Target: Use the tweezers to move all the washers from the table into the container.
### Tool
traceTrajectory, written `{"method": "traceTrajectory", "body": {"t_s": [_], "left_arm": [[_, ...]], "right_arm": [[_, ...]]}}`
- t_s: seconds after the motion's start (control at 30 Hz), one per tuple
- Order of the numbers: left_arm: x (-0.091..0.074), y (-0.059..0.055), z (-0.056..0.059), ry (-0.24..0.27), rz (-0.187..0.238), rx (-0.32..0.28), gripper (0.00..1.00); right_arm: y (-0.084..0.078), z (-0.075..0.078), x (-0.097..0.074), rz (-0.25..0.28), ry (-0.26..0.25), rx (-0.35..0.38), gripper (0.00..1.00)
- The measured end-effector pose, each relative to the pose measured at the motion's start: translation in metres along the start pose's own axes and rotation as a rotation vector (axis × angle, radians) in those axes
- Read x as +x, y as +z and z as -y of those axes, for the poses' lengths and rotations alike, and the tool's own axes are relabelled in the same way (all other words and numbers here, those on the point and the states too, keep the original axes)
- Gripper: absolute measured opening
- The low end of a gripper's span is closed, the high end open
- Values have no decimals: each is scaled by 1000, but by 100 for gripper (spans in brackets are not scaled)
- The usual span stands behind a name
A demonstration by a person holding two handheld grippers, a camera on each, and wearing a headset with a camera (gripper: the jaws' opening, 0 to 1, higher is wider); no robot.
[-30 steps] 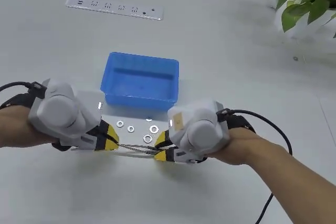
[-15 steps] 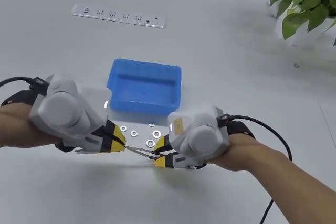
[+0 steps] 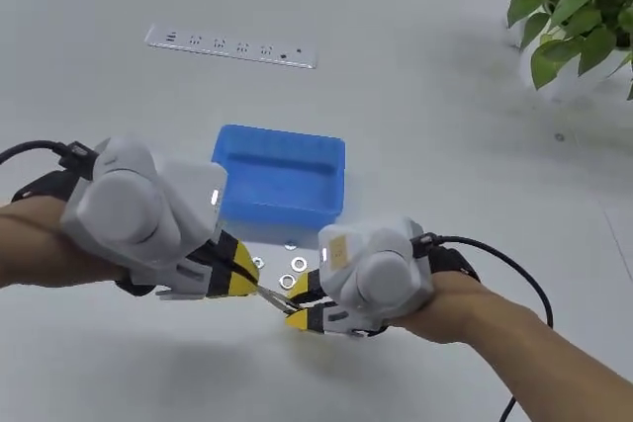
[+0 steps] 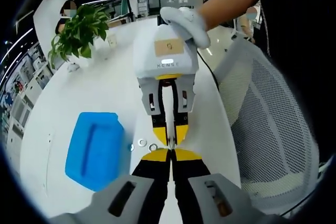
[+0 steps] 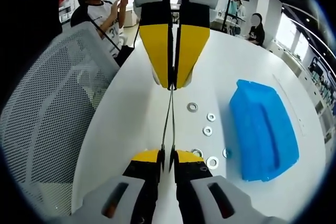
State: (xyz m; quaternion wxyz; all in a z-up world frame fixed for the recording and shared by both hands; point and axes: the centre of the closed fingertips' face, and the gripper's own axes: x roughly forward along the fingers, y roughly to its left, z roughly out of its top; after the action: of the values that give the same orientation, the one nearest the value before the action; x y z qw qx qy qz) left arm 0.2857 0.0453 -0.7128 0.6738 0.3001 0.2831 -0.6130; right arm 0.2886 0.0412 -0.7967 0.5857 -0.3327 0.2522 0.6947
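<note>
tweezers point(image 3: 276, 299) clenched at both ends by left tongs point(image 3: 245, 276) and right tongs point(image 3: 302, 311), now closer together than before

Bright even overhead light, soft shadows, fisheye edges seemingly warped

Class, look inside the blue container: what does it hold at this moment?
The blue container shows a bare floor. The washers lie on the table in front of it. The left tool hides its near left corner.
</note>
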Motion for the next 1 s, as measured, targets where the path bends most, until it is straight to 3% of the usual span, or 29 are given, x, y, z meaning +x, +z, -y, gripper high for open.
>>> {"method": "traceTrajectory", "body": {"t_s": [0.57, 0.8, 1.0], "left_arm": [[8, 24, 4, -19, 29, 41, 5], [11, 27, 5, -37, 47, 58, 5], [13, 20, 5, -51, 33, 57, 7]], "right_arm": [[8, -5, 4, 37, -6, 23, 11], [6, -7, 2, 43, -13, 29, 10], [6, -7, 2, 43, -12, 24, 10]]}}
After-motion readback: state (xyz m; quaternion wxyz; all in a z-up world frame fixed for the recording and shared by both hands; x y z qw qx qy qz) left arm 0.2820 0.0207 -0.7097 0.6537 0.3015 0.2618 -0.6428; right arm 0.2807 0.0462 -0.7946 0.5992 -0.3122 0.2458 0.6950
